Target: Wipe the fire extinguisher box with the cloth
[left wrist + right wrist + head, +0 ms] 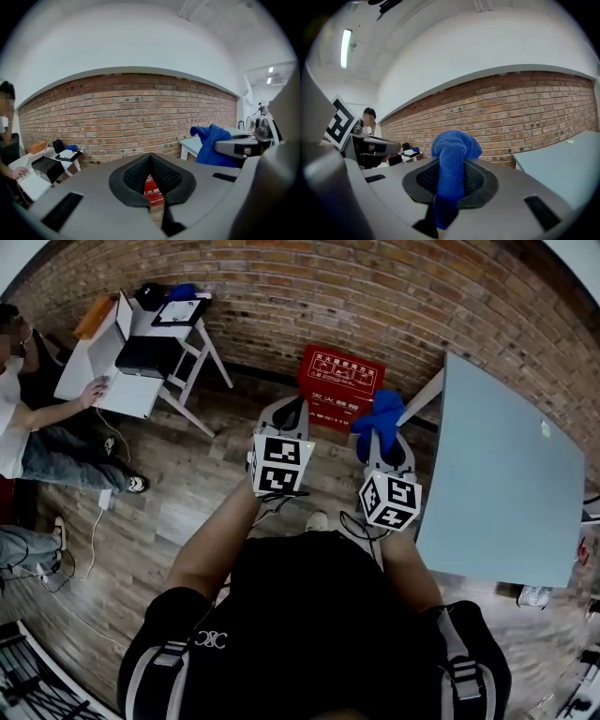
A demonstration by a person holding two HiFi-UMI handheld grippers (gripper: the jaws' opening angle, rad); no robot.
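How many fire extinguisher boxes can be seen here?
1: the red box on the floor against the brick wall, just past the left hand-held gripper and the cloth in the right hand-held gripper. None seems hidden.

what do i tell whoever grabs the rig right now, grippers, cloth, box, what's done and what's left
Left gripper: jaws together, nothing between them, pointed toward the box.
Right gripper: jaws clamped on the blue cloth, which bunches up past the tips.
Fire extinguisher box: red, on the floor against the brick wall, just ahead of both grippers, beside the grey table.
Done: the cloth is in the right gripper and brought near the box.
Left: the right gripper view shows the cloth held up in the air, so lower it onto the box and wipe its surfaces.
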